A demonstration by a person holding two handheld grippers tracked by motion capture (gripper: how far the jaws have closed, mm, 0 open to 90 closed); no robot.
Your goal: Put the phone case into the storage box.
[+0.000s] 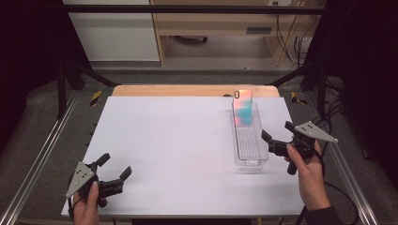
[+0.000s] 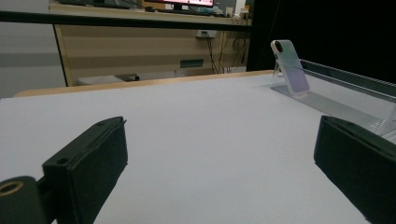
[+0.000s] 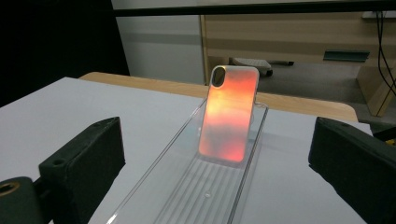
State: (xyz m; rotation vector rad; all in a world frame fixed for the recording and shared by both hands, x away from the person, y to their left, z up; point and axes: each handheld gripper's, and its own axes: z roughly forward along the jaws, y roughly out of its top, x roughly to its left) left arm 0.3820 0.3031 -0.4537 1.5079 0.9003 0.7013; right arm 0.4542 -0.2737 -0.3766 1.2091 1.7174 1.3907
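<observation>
- Left hand-held gripper (image 1: 114, 169) rested low at the near left corner of the white tabletop (image 1: 164, 145), its 2 black jaws spread wide with nothing between them.
- From the left gripper view, that gripper (image 2: 219, 163) looked across bare white tabletop (image 2: 201, 126) toward the clear tray (image 2: 345, 100) at the far right, well apart from it.
- Right hand-held gripper (image 1: 277, 133) was held in the person's right hand (image 1: 307, 171) just beside the near right side of the clear tray (image 1: 248, 140); its jaws also stood wide apart and gripped nothing.
- A grey 3-cornered plate (image 1: 315, 131) sat on top of the right gripper, and a similar one (image 1: 80, 177) on the left.
- The tray was a long, narrow, transparent plastic bin lying on the right half of the tabletop, its long axis running away from the person.
- A phone case (image 1: 243, 107) stood at the far end of the tray, propped upright and tilted back, its camera cutout at the top.
- In the right gripper view the phone case (image 3: 229, 114) glowed orange-pink, standing on the ribbed tray floor (image 3: 210, 191) between the 2 jaws of the gripper (image 3: 217, 154) but farther off, untouched.
- In the left gripper view the phone case (image 2: 289, 65) looked pale lilac-green; from above it showed teal and pink.
- A wooden edge (image 1: 187, 90) showed beyond the white surface.
</observation>
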